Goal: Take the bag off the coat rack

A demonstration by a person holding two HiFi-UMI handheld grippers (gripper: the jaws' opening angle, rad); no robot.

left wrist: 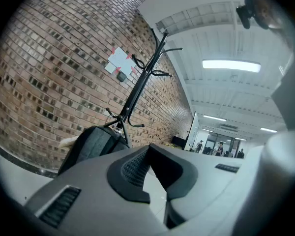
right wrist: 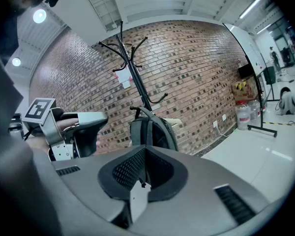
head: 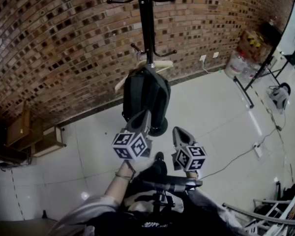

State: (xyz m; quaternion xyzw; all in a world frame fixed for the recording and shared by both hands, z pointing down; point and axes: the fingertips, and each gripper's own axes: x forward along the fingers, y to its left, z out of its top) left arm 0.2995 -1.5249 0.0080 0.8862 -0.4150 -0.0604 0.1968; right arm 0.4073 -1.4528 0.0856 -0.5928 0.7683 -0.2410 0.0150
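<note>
A dark grey backpack (head: 145, 95) hangs low on the black coat rack (head: 147, 23), over a pale wooden hanger (head: 160, 64). My left gripper (head: 145, 114) is shut with nothing in it, and its tip is just in front of the bag's lower part. My right gripper (head: 179, 131) is shut and empty too, a little to the right and short of the bag. In the left gripper view the bag (left wrist: 91, 144) is ahead to the left of the closed jaws (left wrist: 155, 173). The right gripper view has the bag (right wrist: 150, 129) straight beyond its jaws (right wrist: 143, 173), with the left gripper (right wrist: 81, 124) at left.
A brick wall (head: 64, 43) stands behind the rack, whose round base (head: 159, 128) rests on the white floor. Wooden boxes (head: 32, 132) sit at left. Water jugs (head: 241, 65), a whiteboard stand (head: 265, 65), a floor cable (head: 236, 156) and a chair (head: 265, 215) are at right.
</note>
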